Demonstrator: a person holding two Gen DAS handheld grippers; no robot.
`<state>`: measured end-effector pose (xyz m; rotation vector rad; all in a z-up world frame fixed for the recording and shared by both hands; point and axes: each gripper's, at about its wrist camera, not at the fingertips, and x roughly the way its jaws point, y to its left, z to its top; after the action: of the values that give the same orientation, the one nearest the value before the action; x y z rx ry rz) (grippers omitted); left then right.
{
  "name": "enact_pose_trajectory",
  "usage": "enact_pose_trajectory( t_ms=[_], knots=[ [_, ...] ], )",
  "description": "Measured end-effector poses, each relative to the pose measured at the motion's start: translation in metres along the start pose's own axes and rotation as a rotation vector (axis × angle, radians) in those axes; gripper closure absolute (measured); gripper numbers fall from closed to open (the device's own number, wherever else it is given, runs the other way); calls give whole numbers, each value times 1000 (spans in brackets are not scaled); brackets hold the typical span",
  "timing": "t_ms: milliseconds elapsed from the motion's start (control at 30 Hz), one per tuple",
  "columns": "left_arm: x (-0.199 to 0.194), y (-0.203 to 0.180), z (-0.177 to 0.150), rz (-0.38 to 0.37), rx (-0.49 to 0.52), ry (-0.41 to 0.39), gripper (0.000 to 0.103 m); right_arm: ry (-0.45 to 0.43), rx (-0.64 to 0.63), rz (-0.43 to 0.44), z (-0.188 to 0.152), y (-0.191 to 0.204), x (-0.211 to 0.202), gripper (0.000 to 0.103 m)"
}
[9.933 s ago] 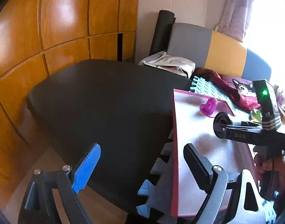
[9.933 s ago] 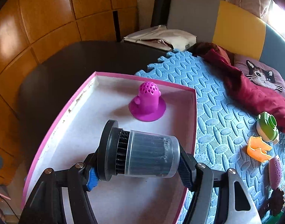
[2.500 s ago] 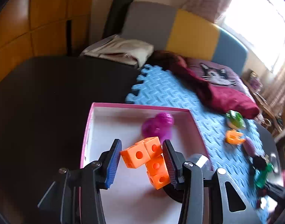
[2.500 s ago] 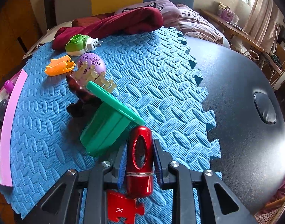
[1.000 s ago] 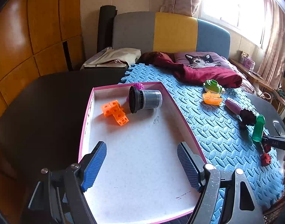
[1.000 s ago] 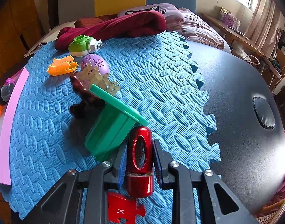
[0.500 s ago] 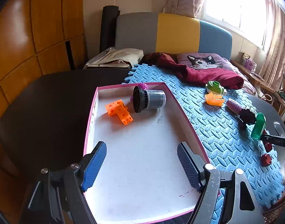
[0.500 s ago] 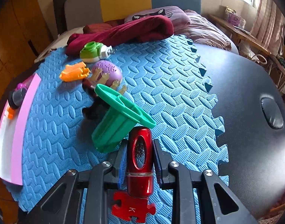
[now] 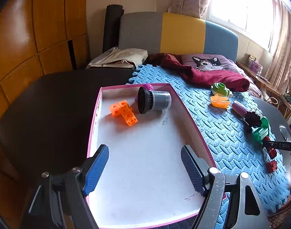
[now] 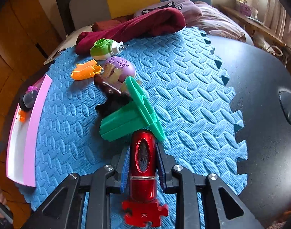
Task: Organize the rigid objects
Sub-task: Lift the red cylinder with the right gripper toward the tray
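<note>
Red and glossy, one metal cylinder (image 10: 143, 164) sits clamped between the blue pads of the right gripper (image 10: 143, 164), whose jaws are narrow and pressed against its sides. One red puzzle piece (image 10: 144, 214) marked K lies on the blue foam mat (image 10: 183, 95) just under the cylinder's near end. One green plastic holder (image 10: 130, 114) lies tilted directly ahead of the cylinder's tip, close to it or touching. Behind the holder lies one dark brown toy (image 10: 111, 93), then one purple egg-shaped object (image 10: 120, 65), one orange crown-shaped piece (image 10: 86, 70) and one green and white plug-in device (image 10: 105, 49). One dark red cloth (image 10: 137, 25) is bunched at the mat's far edge.

Off to the left stands one pink-rimmed white tray (image 9: 189, 112). The left gripper (image 9: 145, 168) hovers over the tray's near end with its jaws wide and nothing between them. At the far end of the tray lie one cluster of orange cubes (image 9: 123, 112), one dark cylinder with a clear cover (image 9: 154, 102) on its side, and one purple toy (image 9: 147, 86) mostly hidden behind that cylinder. The tray and mat rest on one black table (image 9: 50, 105). One cat-print cushion (image 9: 206, 64) lies beyond the cloth.
</note>
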<state>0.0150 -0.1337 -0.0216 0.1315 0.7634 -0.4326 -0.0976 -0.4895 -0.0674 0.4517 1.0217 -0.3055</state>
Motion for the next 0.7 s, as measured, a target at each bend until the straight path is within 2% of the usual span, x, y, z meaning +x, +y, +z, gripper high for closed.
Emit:
enact_pose_trajectory(
  t_ms=[333,700],
  knots=[
    [-4,0,2,-8,-5,-13,24,-12,26,70,-6,8,-9,78],
    [-7,13,2,6,-29,-17,24,-7,-103,127,-15,68,-4,78]
  ],
)
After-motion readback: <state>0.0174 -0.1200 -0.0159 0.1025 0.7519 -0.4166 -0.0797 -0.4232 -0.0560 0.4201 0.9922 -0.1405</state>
